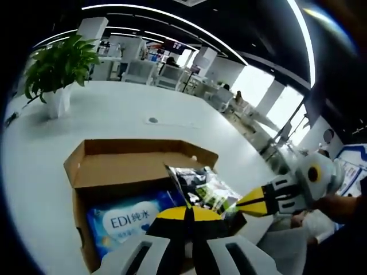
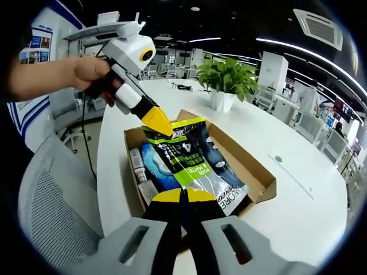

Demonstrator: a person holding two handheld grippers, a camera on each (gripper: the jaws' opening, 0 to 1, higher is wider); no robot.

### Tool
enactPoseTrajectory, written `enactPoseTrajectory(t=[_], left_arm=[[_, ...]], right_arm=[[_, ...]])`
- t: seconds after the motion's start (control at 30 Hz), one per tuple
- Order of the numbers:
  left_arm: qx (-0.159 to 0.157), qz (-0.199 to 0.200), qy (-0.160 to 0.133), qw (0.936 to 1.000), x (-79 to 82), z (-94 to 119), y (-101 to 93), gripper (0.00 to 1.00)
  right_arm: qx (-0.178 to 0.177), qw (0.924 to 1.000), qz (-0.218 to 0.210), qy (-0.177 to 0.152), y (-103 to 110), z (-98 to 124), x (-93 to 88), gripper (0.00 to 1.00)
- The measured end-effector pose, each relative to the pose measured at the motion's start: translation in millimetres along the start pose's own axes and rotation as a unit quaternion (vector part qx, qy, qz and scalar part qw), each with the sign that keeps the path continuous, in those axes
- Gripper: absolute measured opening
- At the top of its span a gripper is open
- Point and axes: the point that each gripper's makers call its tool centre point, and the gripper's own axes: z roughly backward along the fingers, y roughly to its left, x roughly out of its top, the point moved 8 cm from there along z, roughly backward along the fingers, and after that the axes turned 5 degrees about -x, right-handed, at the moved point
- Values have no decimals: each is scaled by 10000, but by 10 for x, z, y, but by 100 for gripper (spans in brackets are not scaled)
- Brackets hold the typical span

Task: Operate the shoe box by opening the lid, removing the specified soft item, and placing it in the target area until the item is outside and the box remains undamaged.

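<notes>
Looking along the left gripper [image 1: 186, 213] in the left gripper view, its yellow-tipped jaws are pressed together on the near edge of a glossy black-and-green pouch [image 1: 203, 189], which rises above the open cardboard shoe box [image 1: 86, 172] on the white table [image 1: 114, 114]. A blue wet-wipe pack [image 1: 126, 220] lies inside the box, under the pouch. The right gripper [image 1: 252, 203] comes in from the right, its tip touching the pouch's far edge. A potted plant [image 1: 57, 69] stands well beyond the box.

The right gripper view gives the pouch [image 2: 192, 160] face-on, stretched over the box [image 2: 258, 183] between both tools: the right gripper [image 2: 183, 197] has its jaws closed on the lower edge, and the left gripper [image 2: 157, 121], held in a hand [image 2: 94, 71], pinches the upper corner. This view adds a small upright carton [image 2: 137, 166] against the box's left wall, the wipe pack [image 2: 157, 169] beside it, the plant [image 2: 226, 77], and a mesh chair [image 2: 51, 200] beside the table [image 2: 298, 200].
</notes>
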Motion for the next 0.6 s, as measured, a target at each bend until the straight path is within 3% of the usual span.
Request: enactPoseTrajectory(t=[0.6], left_arm=[[-249,-233,51,9994,75,-316,-245,0]], right_arm=[[-223,9994,-226,152,-248,264,-178,0]])
